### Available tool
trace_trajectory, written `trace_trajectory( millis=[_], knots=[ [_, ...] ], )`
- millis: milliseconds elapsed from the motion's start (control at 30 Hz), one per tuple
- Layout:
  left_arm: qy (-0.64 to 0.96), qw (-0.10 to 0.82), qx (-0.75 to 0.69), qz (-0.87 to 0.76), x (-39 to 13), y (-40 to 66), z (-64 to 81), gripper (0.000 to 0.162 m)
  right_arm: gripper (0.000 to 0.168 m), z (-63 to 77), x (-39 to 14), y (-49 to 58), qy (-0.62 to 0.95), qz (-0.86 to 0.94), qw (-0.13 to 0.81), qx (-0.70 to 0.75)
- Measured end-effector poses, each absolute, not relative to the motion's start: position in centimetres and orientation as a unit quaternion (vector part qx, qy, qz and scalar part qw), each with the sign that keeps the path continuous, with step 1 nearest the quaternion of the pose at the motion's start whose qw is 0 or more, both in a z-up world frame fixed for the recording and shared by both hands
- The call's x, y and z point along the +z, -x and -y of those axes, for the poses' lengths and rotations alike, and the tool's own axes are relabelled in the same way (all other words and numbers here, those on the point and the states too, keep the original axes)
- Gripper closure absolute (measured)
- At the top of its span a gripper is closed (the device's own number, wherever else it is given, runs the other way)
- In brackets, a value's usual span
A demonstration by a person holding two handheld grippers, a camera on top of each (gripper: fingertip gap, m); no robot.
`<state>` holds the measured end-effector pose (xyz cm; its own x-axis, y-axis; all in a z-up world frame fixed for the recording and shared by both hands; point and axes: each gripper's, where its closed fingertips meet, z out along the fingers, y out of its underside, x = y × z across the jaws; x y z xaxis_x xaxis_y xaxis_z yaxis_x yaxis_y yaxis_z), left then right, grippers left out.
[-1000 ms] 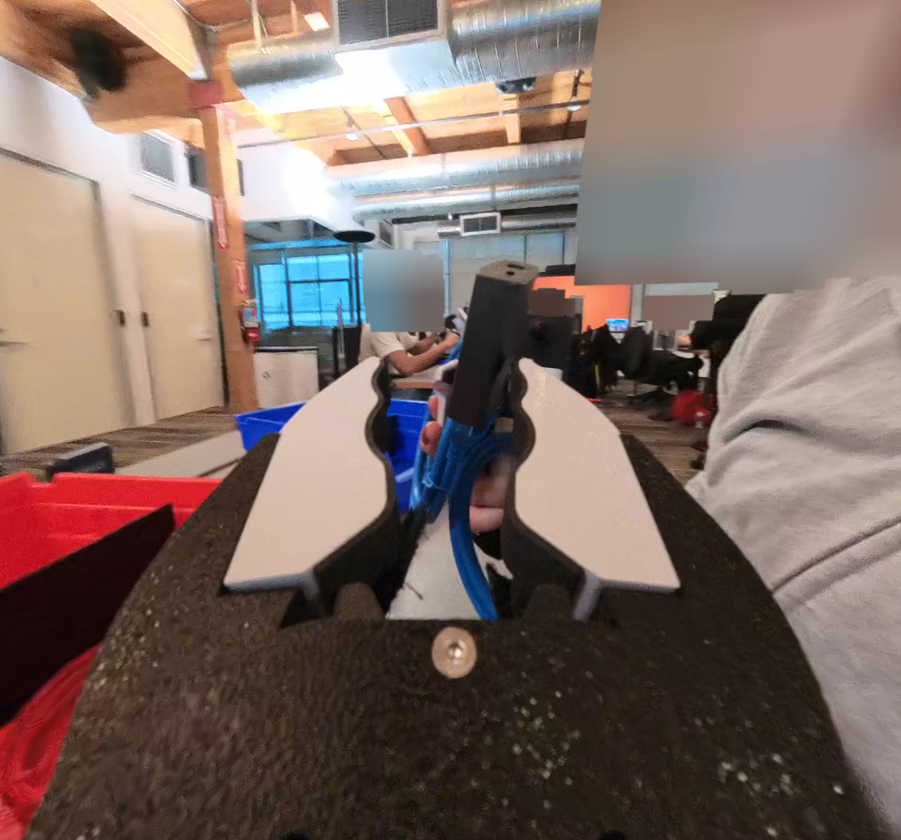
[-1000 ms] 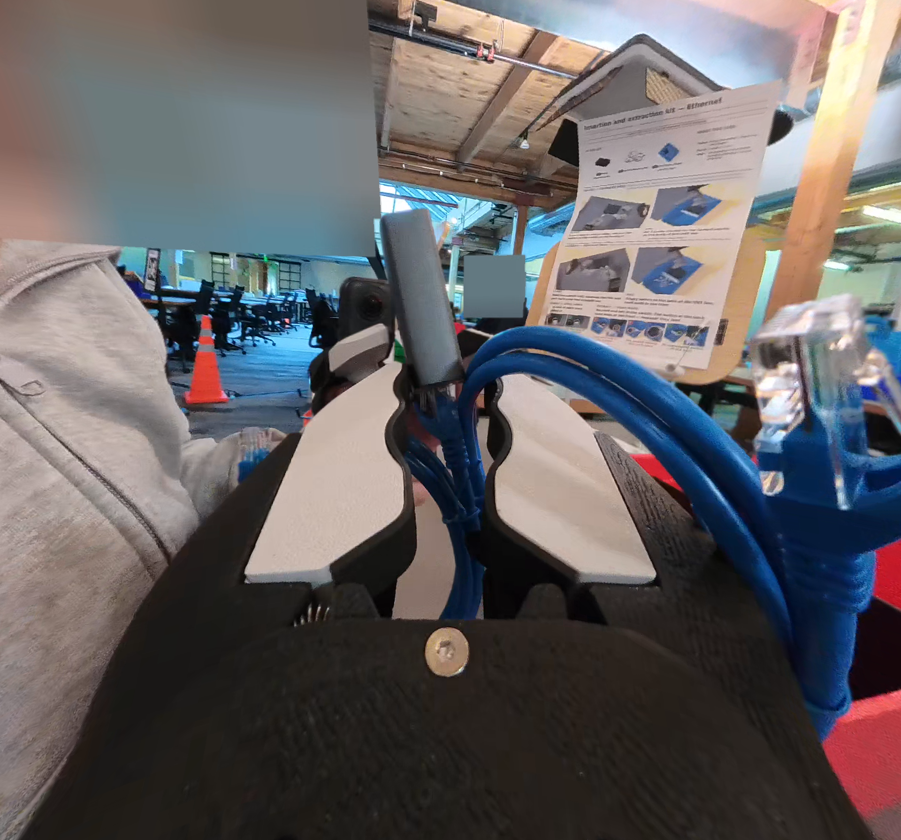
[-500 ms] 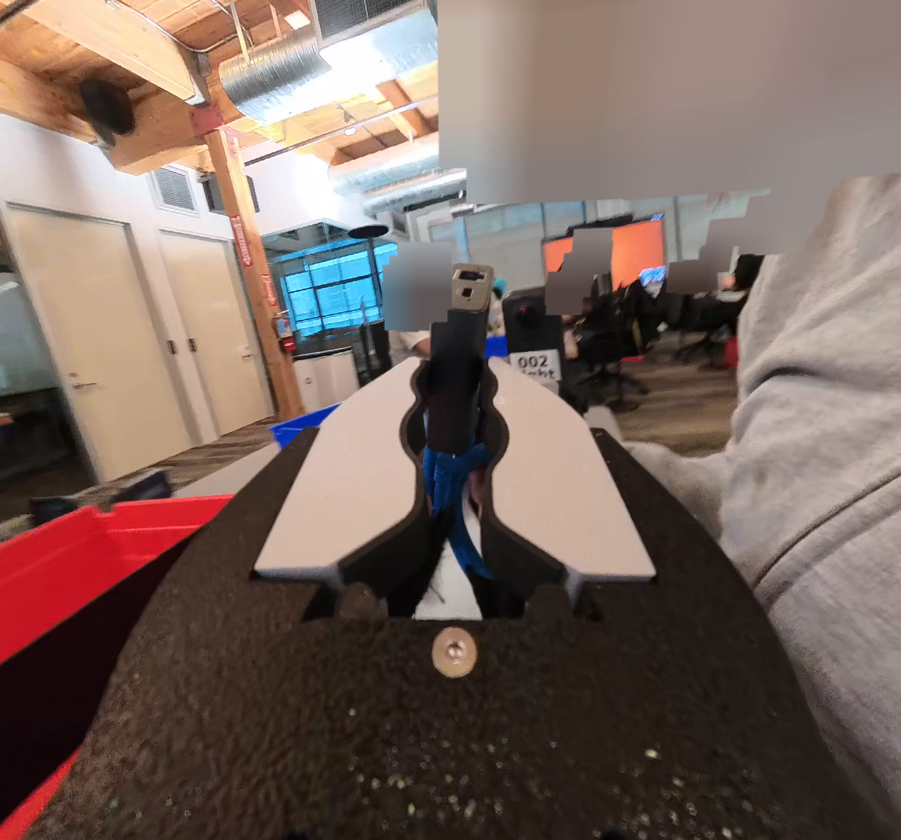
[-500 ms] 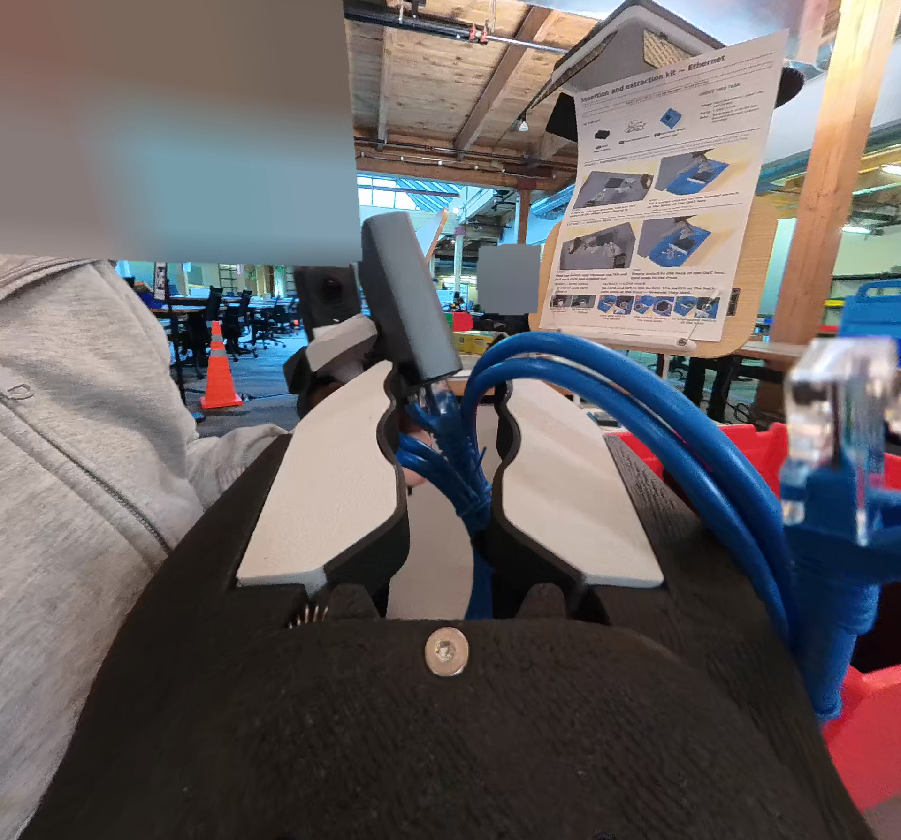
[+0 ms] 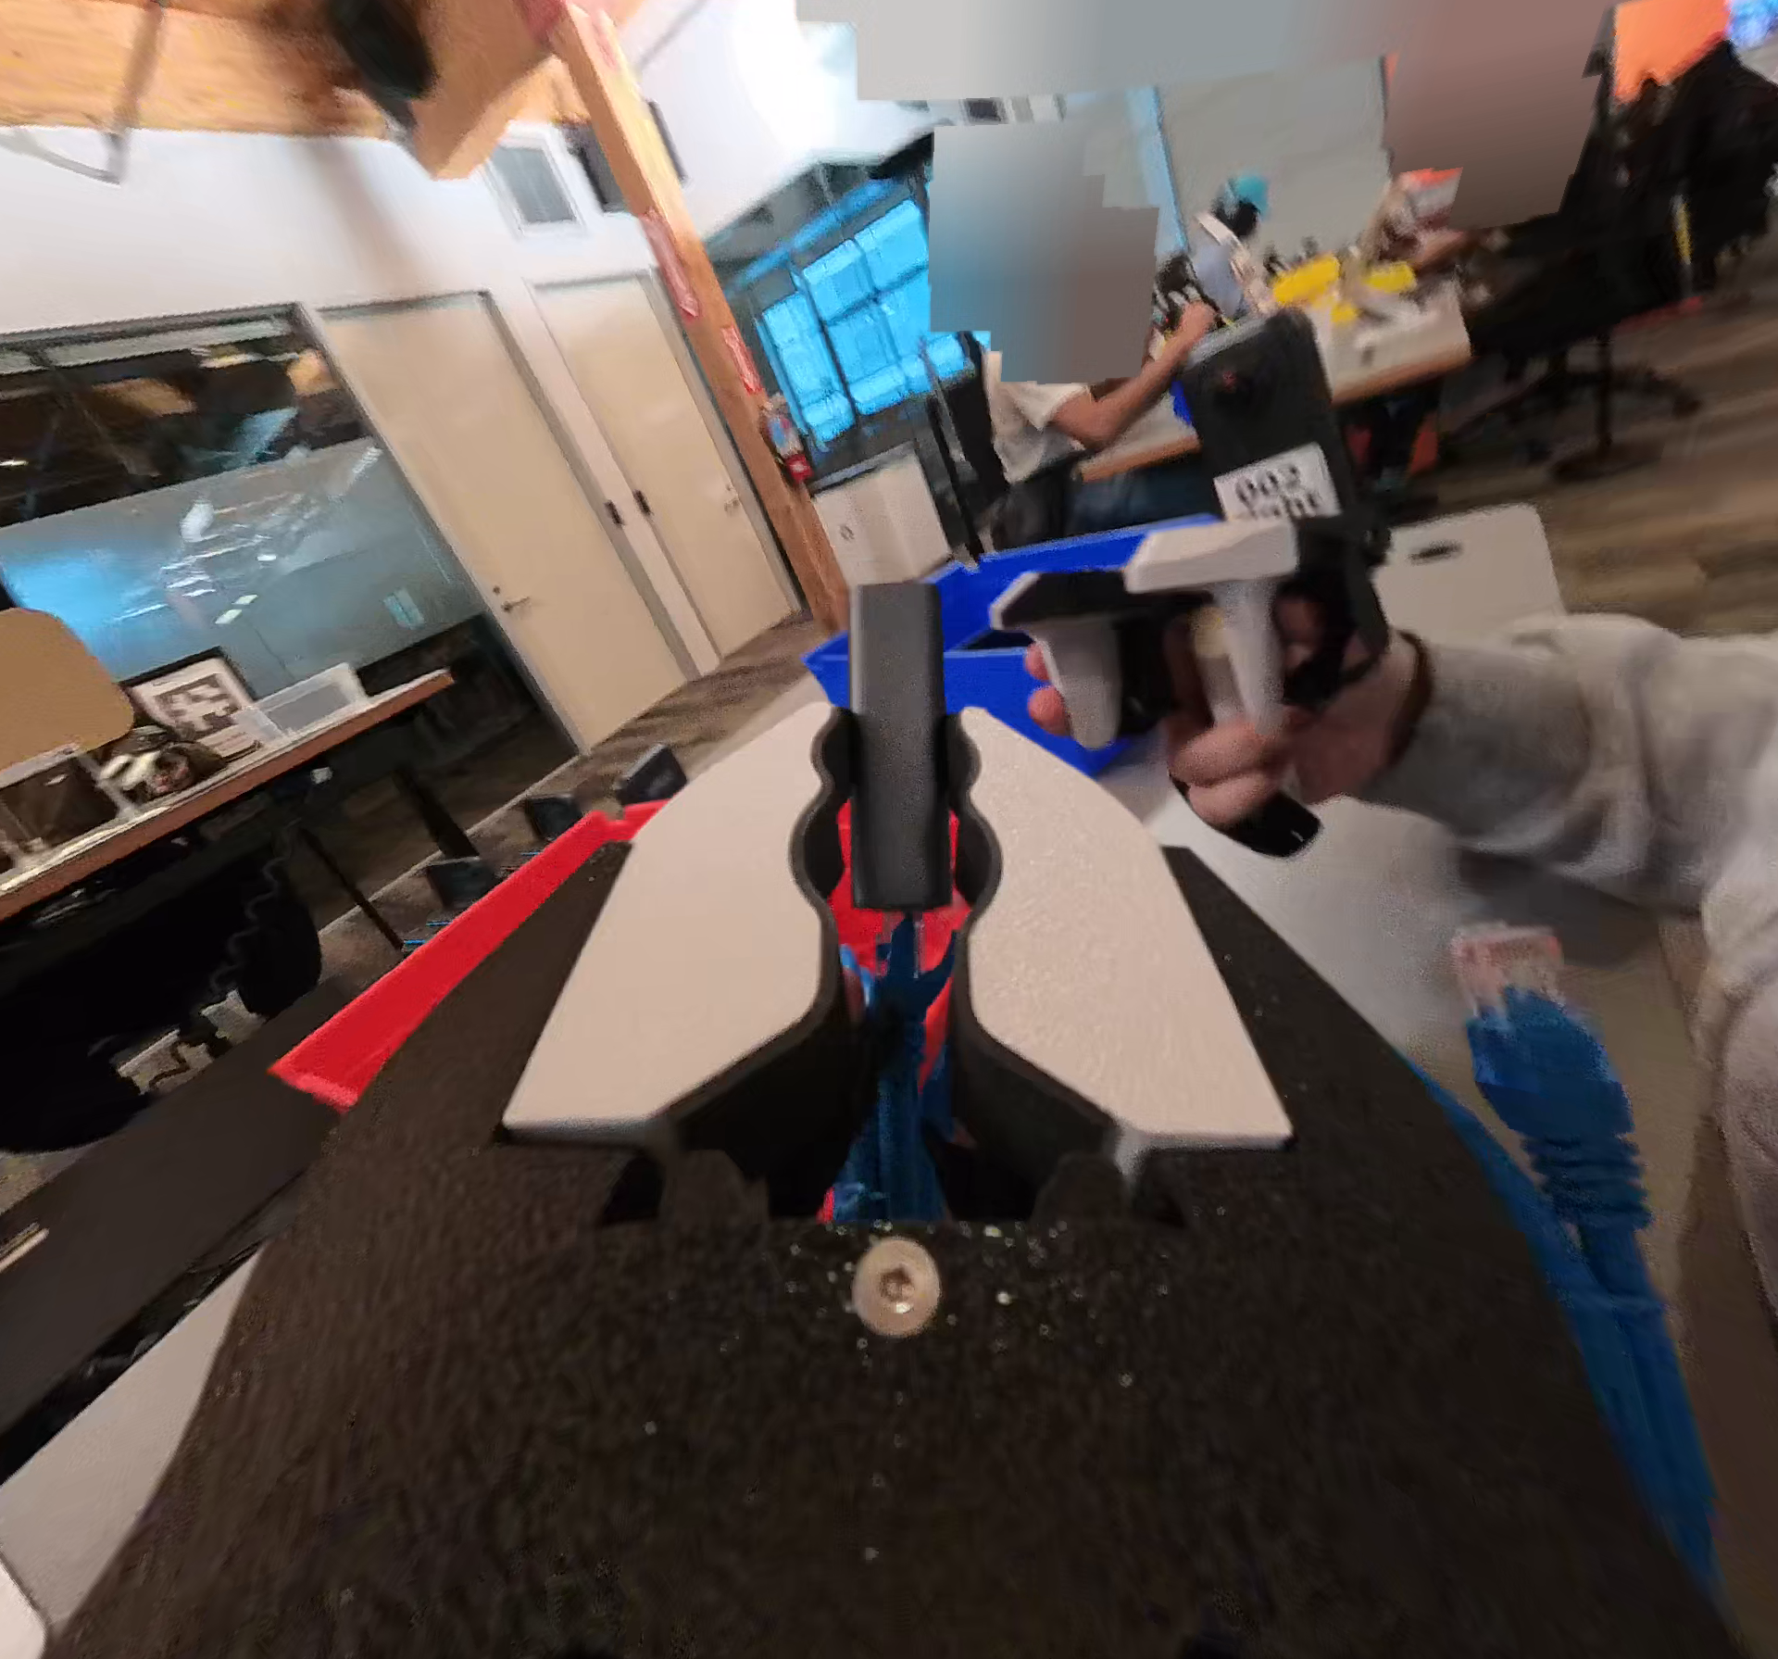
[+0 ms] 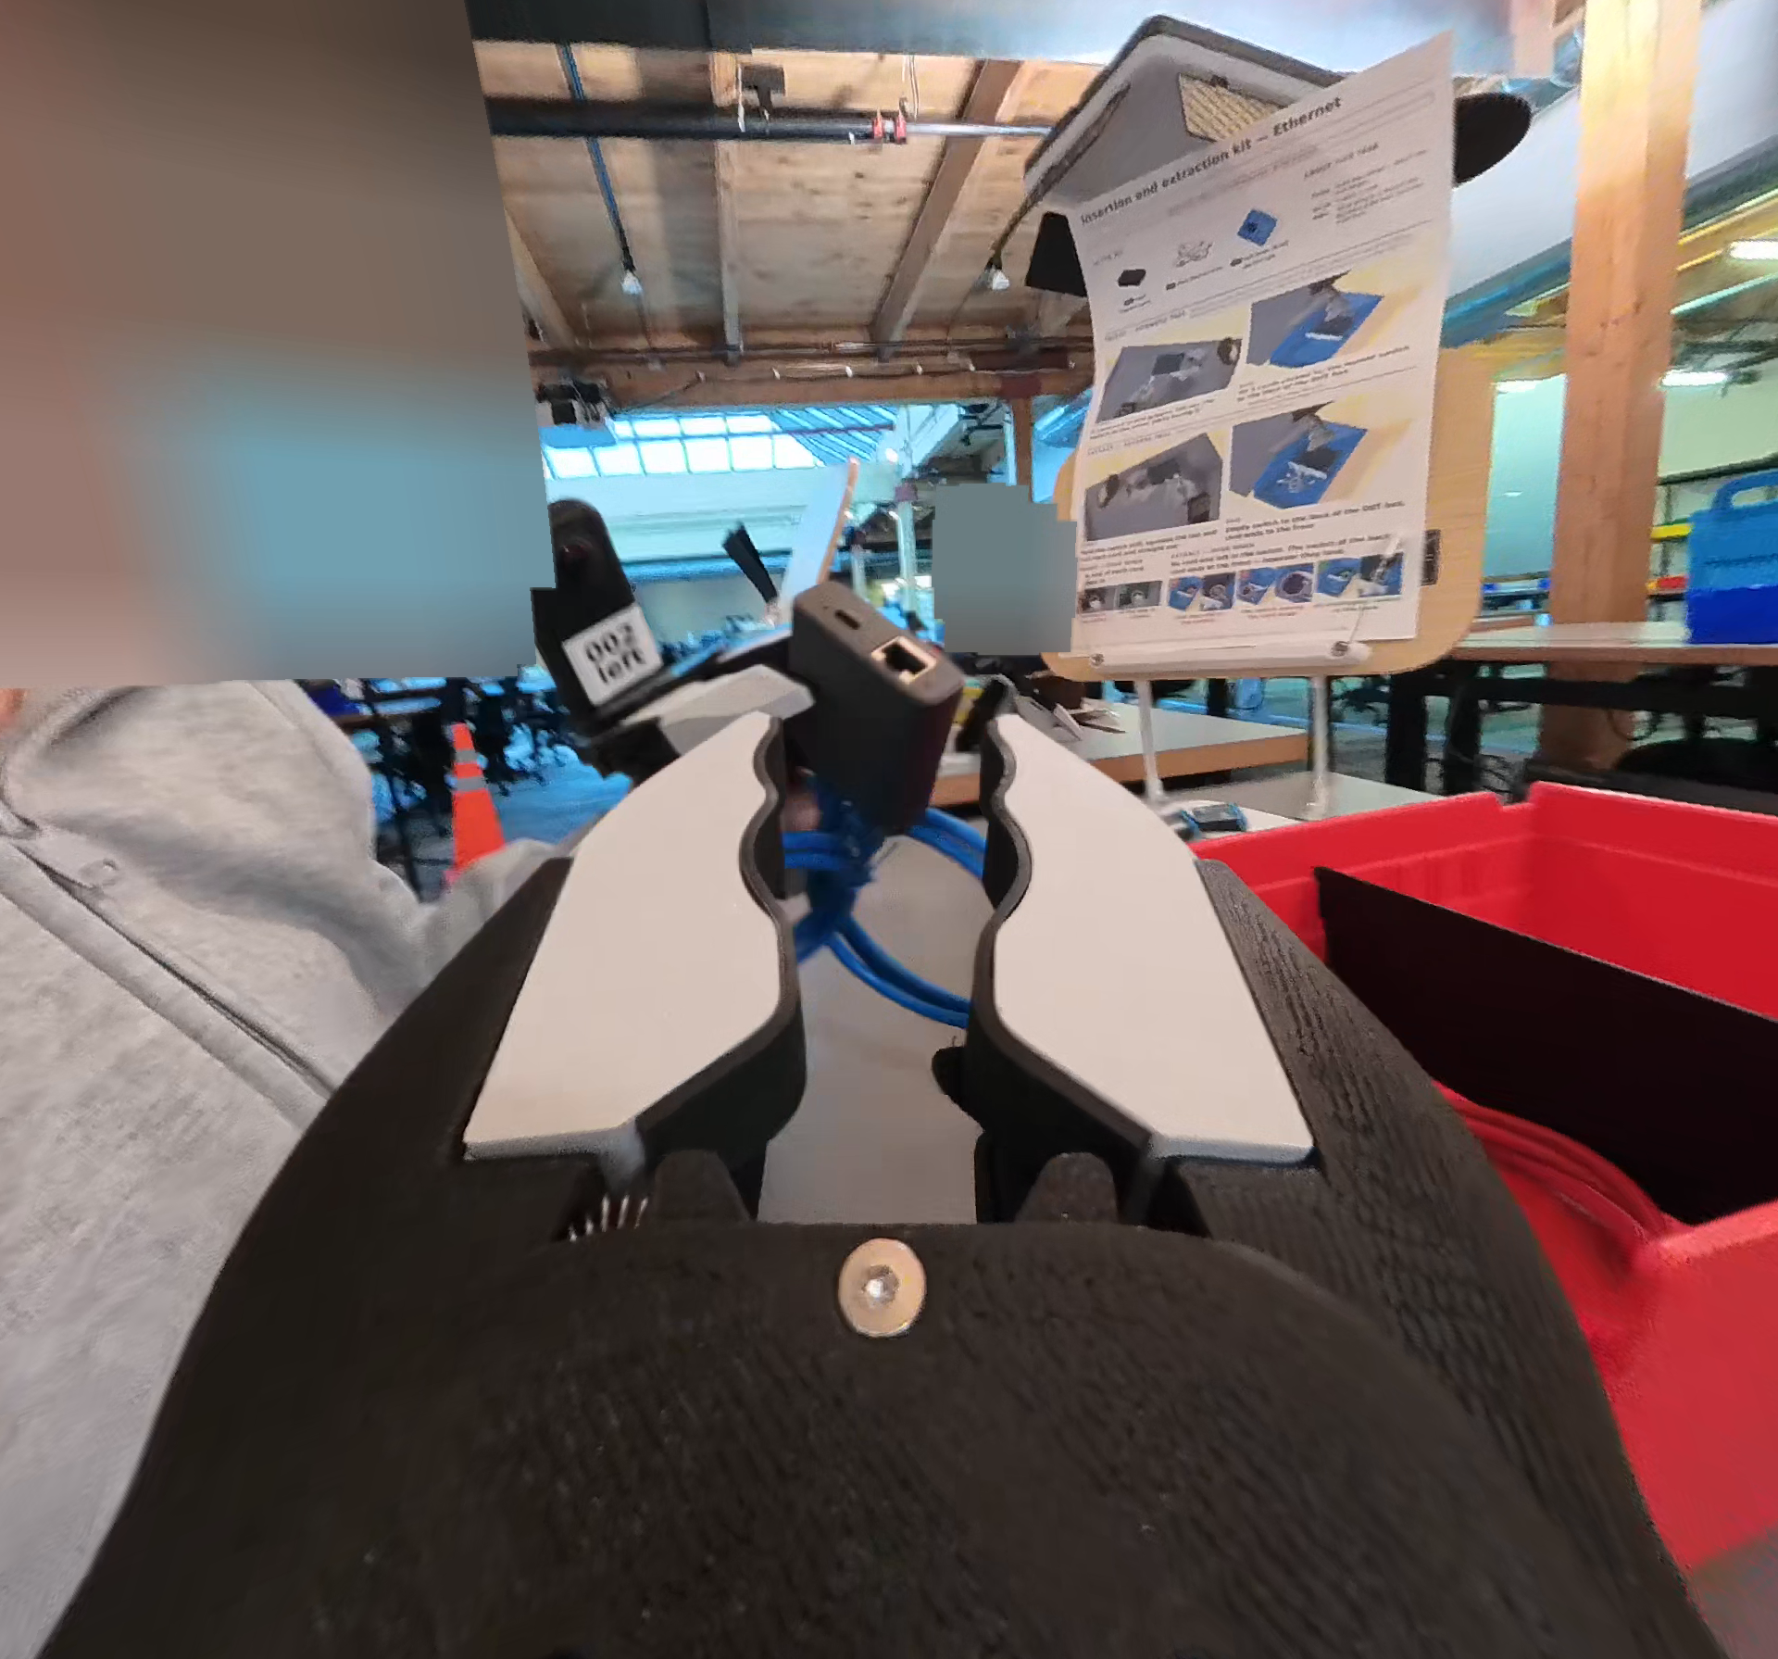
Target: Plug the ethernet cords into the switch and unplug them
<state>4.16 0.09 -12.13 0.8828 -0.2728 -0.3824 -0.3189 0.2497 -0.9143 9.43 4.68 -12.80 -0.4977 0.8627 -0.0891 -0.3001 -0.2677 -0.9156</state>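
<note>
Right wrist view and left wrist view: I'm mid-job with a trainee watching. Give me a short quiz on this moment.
1. True or false: the right gripper is clamped on the black device.
2. What colour are the cables hanging from the black device? A red, B blue, C yellow.
3. Fill in: the bin beside the right gripper is ___.

Key
1. False: its jaws stand open around nothing, and the left gripper holds the device.
2. B.
3. Red.
</note>
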Motion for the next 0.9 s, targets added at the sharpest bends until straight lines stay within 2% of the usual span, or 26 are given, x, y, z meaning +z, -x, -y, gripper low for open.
trace_trajectory(
  millis=[133,300,433,633,767,900],
  knots=[
    [0.632,0.711,-0.023,-0.308,-13.7,-6.7,0.1,0.144,0.129,-3.0,-14.2,-8.6,0.286,0.524,0.444,0.668],
    [0.648,0.666,-0.072,-0.363,-15.8,-8.9,0.3,0.144,0.128,-1.3,-15.7,-8.4,0.255,0.582,0.462,0.619],
    [0.654,0.648,-0.093,-0.379,-16.5,-9.5,0.6,0.144,0.144,-0.1,-16.7,-9.0,0.236,0.621,0.421,0.618],
    [0.657,0.673,-0.116,-0.319,-15.6,-8.9,-0.2,0.141,0.149,-0.7,-16.3,-8.9,0.242,0.615,0.449,0.602],
    [0.638,0.707,-0.137,-0.273,-13.8,-7.7,0.0,0.118,0.150,-2.7,-15.6,-8.5,0.272,0.583,0.495,0.583],
    [0.638,0.726,-0.067,-0.248,-13.1,-5.9,-0.3,0.112,0.149,-3.7,-14.4,-8.7,0.274,0.547,0.532,0.585]
  ],
)
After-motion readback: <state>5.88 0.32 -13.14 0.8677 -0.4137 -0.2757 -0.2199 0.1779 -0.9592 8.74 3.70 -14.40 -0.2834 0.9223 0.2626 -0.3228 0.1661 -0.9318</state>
